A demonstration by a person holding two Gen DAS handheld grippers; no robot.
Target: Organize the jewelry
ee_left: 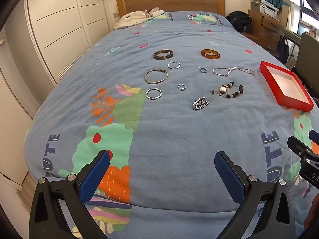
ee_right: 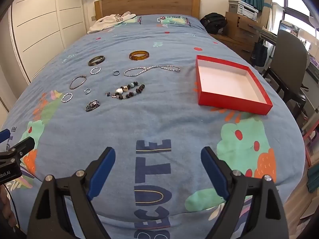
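Observation:
Jewelry lies spread on a blue patterned bedspread (ee_left: 169,131). There is a dark bangle (ee_left: 163,54), an amber bangle (ee_left: 210,54), several silver rings and bracelets such as a thin metal bangle (ee_left: 156,76), a beaded bracelet (ee_left: 229,92), a silver chain (ee_left: 232,71) and a bunched chain piece (ee_left: 200,103). A shallow red box (ee_right: 229,81) with a white inside sits to their right, with nothing in it. My left gripper (ee_left: 162,159) and right gripper (ee_right: 158,155) hover open over the near end of the bed, well short of the jewelry, with nothing between the fingers.
A wooden headboard (ee_left: 169,0) and a white garment (ee_left: 137,18) are at the far end. White wardrobe doors (ee_left: 59,25) stand at the left. A dark bag (ee_right: 214,23), wooden drawers, a desk and a chair (ee_right: 289,59) stand at the right.

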